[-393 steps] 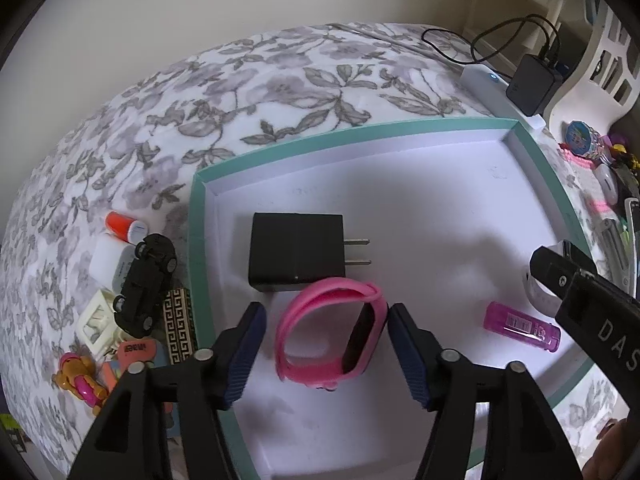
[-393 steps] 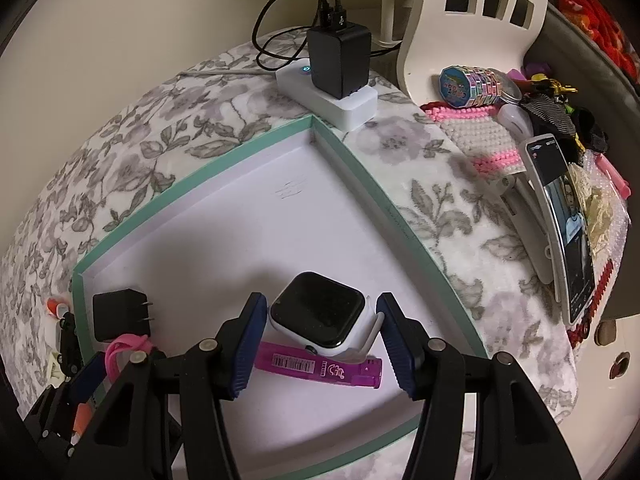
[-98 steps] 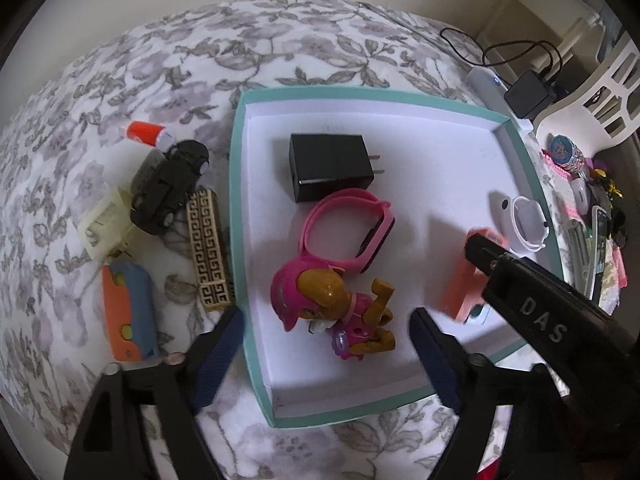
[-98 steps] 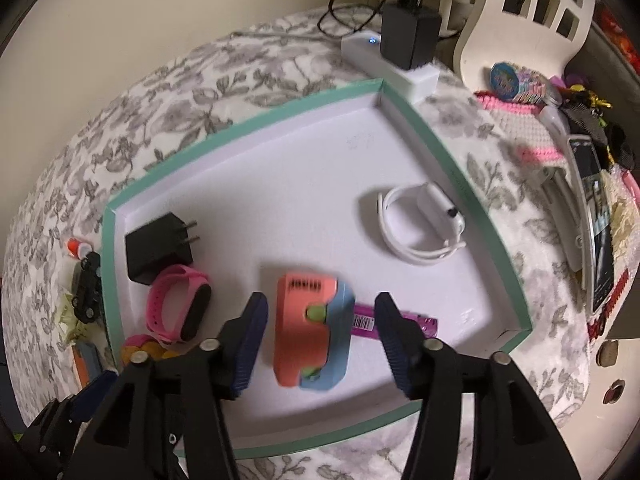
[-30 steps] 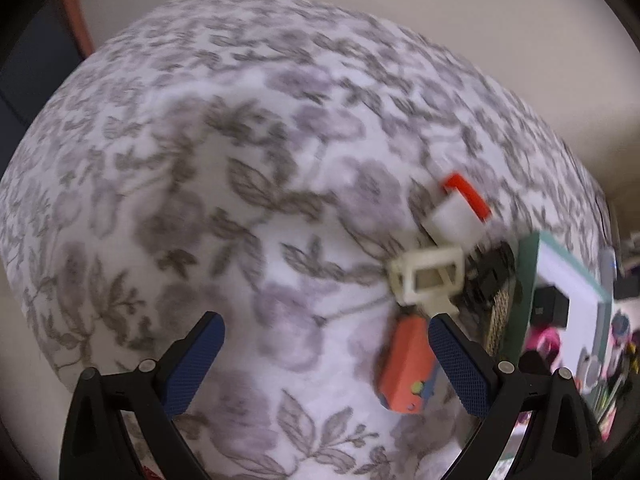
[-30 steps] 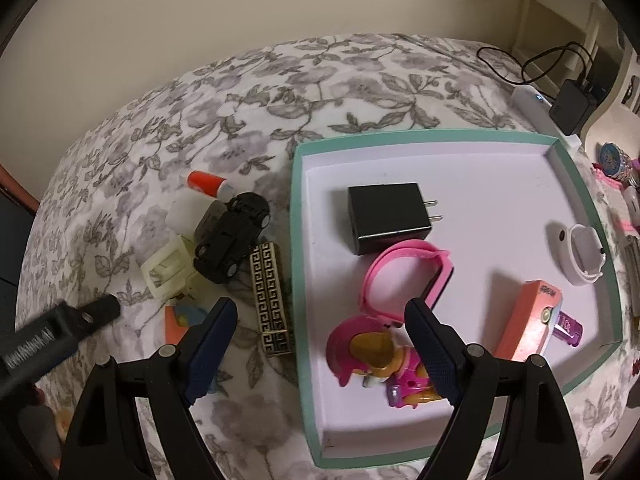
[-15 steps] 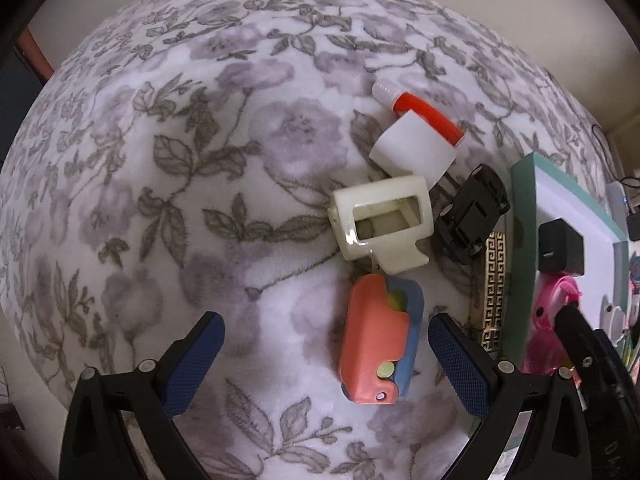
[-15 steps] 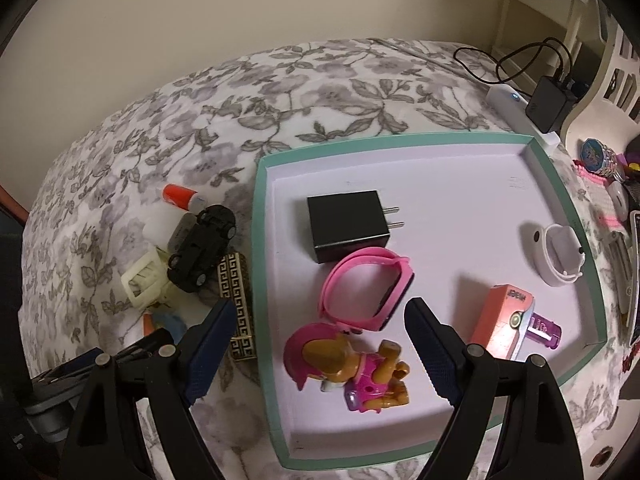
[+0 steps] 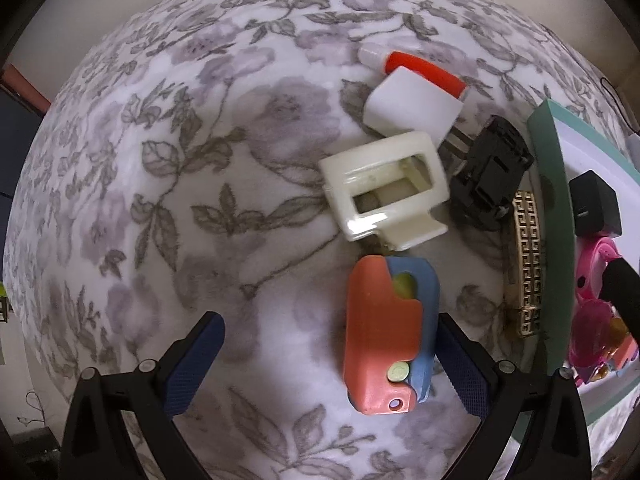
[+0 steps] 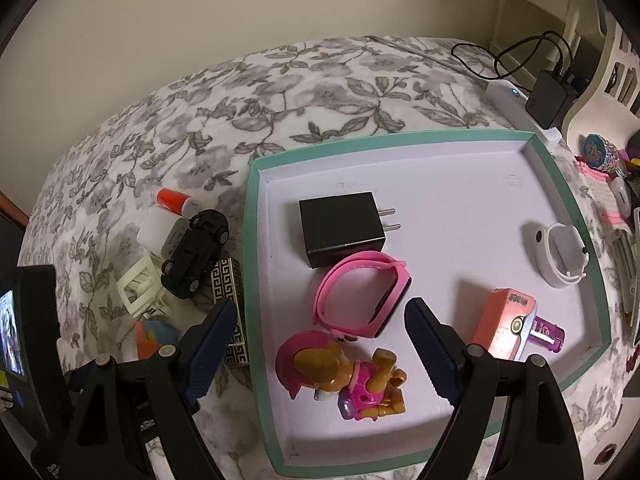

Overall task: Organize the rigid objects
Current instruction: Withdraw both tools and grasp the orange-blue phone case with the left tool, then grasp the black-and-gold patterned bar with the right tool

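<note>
left gripper (image 9: 330, 360) left the tray (image 10: 250, 240), now low over the quilt with fingers wide, right finger just beside the orange-and-blue case (image 9: 386, 336) | right gripper (image 10: 318, 344) pulled back above the pup figure (image 10: 344, 376) | tray gained pup figure and a second orange case (image 10: 506, 328)

You can see a flowery blanket (image 10: 320, 92), a black charger (image 10: 551, 100) on a white power strip (image 10: 516, 110), and a beige wall (image 10: 240, 12).
</note>
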The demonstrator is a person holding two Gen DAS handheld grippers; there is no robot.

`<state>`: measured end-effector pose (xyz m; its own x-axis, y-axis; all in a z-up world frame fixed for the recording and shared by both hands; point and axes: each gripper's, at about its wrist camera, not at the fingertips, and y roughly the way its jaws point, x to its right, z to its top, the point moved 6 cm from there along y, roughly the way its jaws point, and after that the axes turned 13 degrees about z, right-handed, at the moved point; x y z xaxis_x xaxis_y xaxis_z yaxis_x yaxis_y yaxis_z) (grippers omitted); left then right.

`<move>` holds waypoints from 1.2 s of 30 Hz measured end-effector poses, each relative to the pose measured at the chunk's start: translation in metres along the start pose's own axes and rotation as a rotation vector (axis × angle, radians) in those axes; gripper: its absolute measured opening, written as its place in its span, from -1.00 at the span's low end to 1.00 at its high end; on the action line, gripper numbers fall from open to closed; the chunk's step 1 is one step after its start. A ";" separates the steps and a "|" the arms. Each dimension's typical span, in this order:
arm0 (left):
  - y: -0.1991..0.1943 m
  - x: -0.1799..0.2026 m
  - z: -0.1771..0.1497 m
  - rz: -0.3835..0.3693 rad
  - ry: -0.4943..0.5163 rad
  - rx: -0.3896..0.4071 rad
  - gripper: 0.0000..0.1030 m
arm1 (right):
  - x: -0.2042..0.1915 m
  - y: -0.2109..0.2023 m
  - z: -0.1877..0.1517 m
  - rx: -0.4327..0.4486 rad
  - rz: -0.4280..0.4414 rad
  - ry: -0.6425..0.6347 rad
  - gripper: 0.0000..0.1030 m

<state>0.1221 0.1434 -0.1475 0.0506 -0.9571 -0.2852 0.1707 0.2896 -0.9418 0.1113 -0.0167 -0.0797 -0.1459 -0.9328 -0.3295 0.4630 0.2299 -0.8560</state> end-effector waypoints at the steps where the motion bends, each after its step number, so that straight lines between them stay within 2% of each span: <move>1: 0.000 -0.002 -0.001 0.004 -0.001 0.000 0.97 | 0.000 0.001 0.000 0.001 0.003 0.001 0.68; 6: -0.004 -0.011 -0.006 -0.048 -0.014 -0.012 0.66 | -0.009 0.001 0.003 0.019 0.032 -0.023 0.67; 12: -0.016 -0.018 -0.015 -0.081 0.020 0.002 0.06 | -0.033 0.001 0.005 0.054 0.065 -0.106 0.67; 15: -0.019 -0.022 -0.015 -0.093 0.019 0.004 -0.13 | -0.041 0.001 0.006 0.065 0.077 -0.139 0.60; 21: -0.007 -0.053 0.002 -0.109 -0.043 -0.007 -0.13 | -0.050 0.005 0.006 0.059 0.096 -0.174 0.22; 25: 0.002 -0.082 0.014 -0.094 -0.108 -0.014 -0.13 | -0.055 0.013 0.004 0.034 0.116 -0.179 -0.08; 31: 0.011 -0.111 0.022 -0.141 -0.187 -0.036 -0.13 | -0.064 0.031 -0.004 -0.021 0.060 -0.224 -0.16; 36: 0.015 -0.118 0.029 -0.156 -0.186 -0.033 -0.13 | -0.068 0.039 -0.005 -0.038 0.022 -0.249 -0.17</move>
<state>0.1472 0.2606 -0.1232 0.2074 -0.9731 -0.1007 0.1587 0.1350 -0.9780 0.1346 0.0567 -0.0924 0.0856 -0.9661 -0.2437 0.4298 0.2565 -0.8657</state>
